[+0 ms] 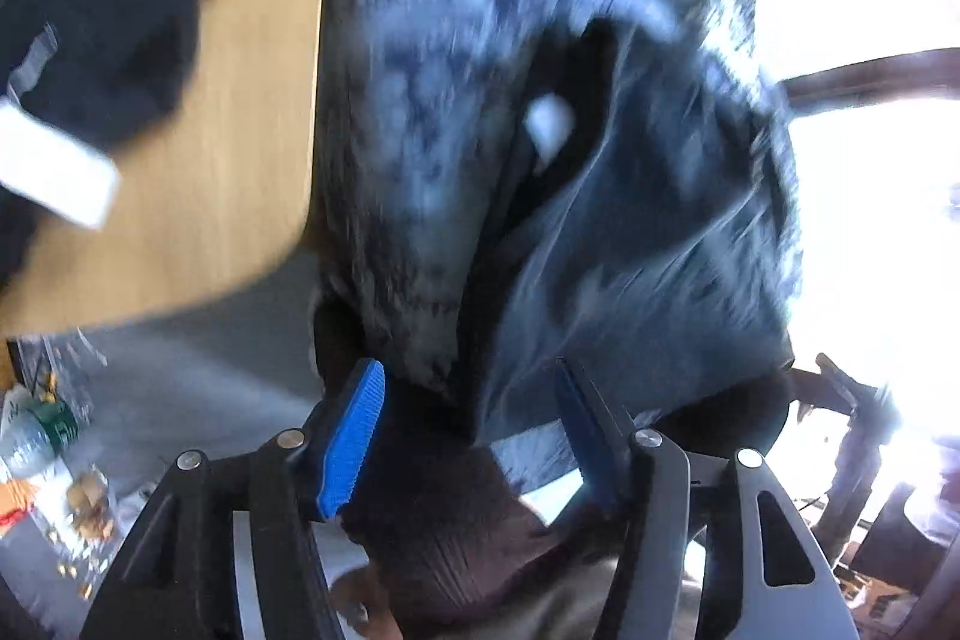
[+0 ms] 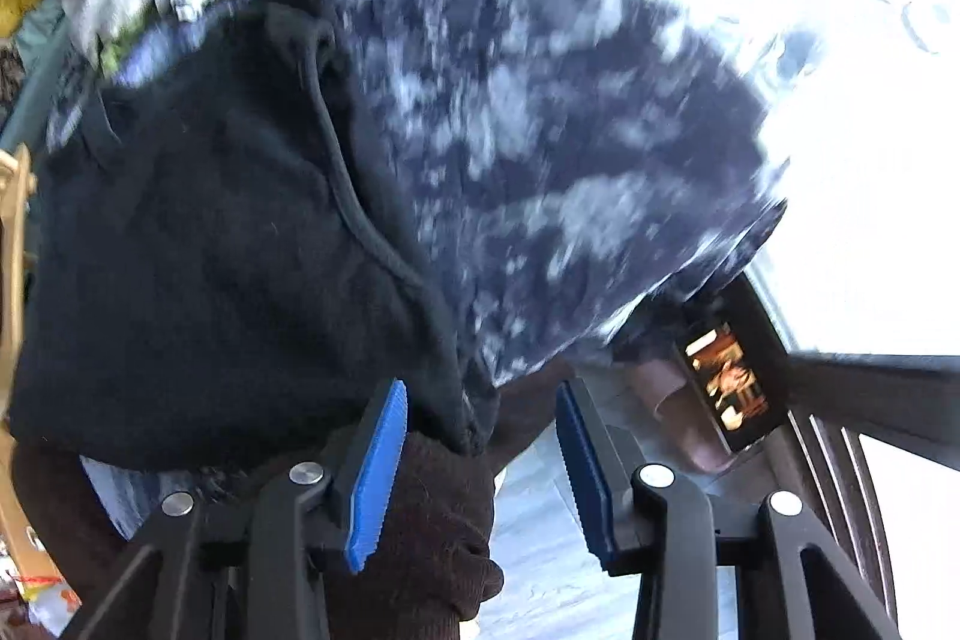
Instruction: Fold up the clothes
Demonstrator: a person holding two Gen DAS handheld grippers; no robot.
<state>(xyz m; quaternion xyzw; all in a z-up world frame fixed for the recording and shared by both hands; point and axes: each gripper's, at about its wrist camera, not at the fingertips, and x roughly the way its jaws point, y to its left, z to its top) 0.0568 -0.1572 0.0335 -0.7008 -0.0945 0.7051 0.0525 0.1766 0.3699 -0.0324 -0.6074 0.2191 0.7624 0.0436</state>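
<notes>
Treat the mottled blue garment [image 1: 420,112] filling mid-frame, beside the counter [image 1: 240,100] at left, as soft, light and limp (blurred here): with left claw [image 1: 471,424] and right claw [image 2: 480,451] both spread and holding nothing, take its hem edge.

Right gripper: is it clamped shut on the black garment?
No. The right gripper stands open, its blue pads wide apart, with the black garment's edge hanging between them.
</notes>
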